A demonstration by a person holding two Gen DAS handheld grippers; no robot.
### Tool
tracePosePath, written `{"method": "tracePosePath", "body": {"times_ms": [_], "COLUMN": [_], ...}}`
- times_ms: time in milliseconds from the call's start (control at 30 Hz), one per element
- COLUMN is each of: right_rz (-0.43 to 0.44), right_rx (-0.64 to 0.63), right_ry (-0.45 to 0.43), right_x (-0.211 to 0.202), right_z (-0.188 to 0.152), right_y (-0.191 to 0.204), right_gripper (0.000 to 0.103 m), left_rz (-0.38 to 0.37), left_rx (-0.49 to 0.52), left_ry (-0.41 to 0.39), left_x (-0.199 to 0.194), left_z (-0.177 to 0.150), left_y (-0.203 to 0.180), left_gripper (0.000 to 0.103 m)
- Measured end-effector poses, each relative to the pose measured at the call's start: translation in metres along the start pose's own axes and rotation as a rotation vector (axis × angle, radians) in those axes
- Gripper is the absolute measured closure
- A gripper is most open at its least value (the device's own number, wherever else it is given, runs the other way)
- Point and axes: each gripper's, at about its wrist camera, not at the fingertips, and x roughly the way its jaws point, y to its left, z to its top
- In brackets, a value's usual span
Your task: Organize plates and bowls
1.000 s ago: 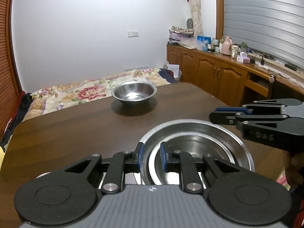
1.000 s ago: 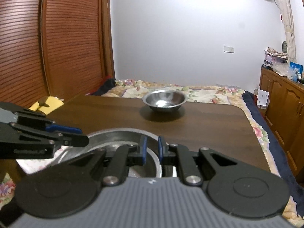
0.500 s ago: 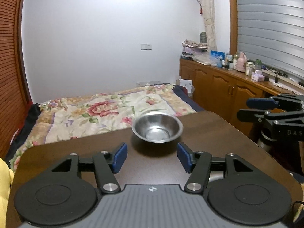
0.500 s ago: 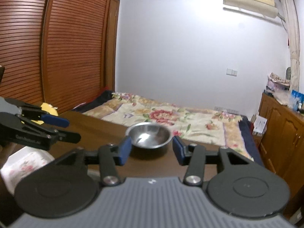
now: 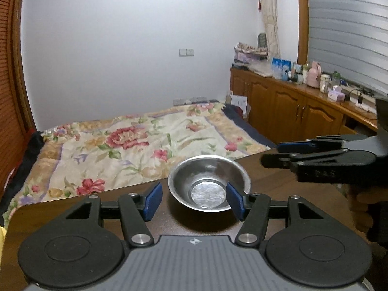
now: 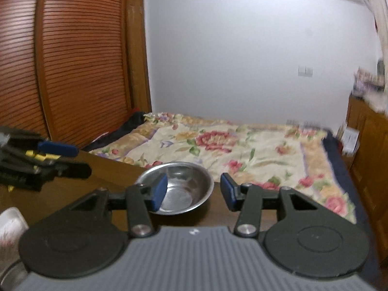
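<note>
At the far edge of the table, at about 12 o'clock from both grippers, stands one steel bowl, upright, empty, resting on the dark wood with the flowered bed beyond it. No other bowl or plate shows clearly in either view; a pale object sits at the 8 o'clock corner of the right wrist view, too blurred to identify. Judgement: this bowl is not yet collected, so the task is unfinished; how much else is sorted cannot be told from here.

Left gripper: jaws stand moderately wide, nothing held. The bowl lies in the gap between the blue pads as seen along the fingers, the right pad overlapping the rim in the picture; contact cannot be confirmed, and the bowl's shadow suggests it sits on the table, beyond the tips. The gripper points forward and somewhat downward.

Right gripper: jaws also apart, a little narrower, nothing held. Its left pad overlaps the bowl at 9 o'clock; the right pad is clear of the rim at 3 o'clock. This view is motion-blurred.

Each gripper shows in the other's view: the right one at 3 o'clock in the left view, the left one at 9 o'clock in the right view, flanking the bowl, near but apart.

Judgement: both hands are posed for an approach to the bowl.
</note>
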Motion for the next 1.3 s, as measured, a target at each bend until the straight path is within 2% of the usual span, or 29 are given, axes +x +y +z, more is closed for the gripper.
{"method": "tracePosePath", "body": {"times_ms": [200,567,867,1000,1167,1300], "right_rz": [-0.002,0.016,0.058,0.077,0.12,0.126], "right_rx": [0.079,0.134,0.166,0.182,0.199,0.187], "right_ry": [0.059,0.117,0.135,0.144,0.153,0.147], "right_x": [0.039,0.056,0.066,0.069,0.071,0.071], "right_z": [-0.007,-0.021,-0.02,-0.019,-0.021,-0.022], "right_y": [-0.012,-0.02,-0.025,-0.027,-0.027,-0.026], "right_gripper": [0.054,0.054,0.067,0.075,0.083,0.083], "left_rz": [0.005,0.003,-0.001,-0.01,-0.03,-0.027], "left_rx": [-0.023,-0.08,-0.111,-0.104,-0.092,-0.073], "left_ry": [0.06,0.15,0.188,0.2,0.206,0.201], "left_x": [0.036,0.079,0.092,0.092,0.091,0.09], "left_z": [0.005,0.001,-0.006,-0.006,-0.007,-0.008], "left_y": [0.01,0.022,0.025,0.023,0.019,0.016], "left_gripper": [0.042,0.049,0.053,0.062,0.08,0.08]}}
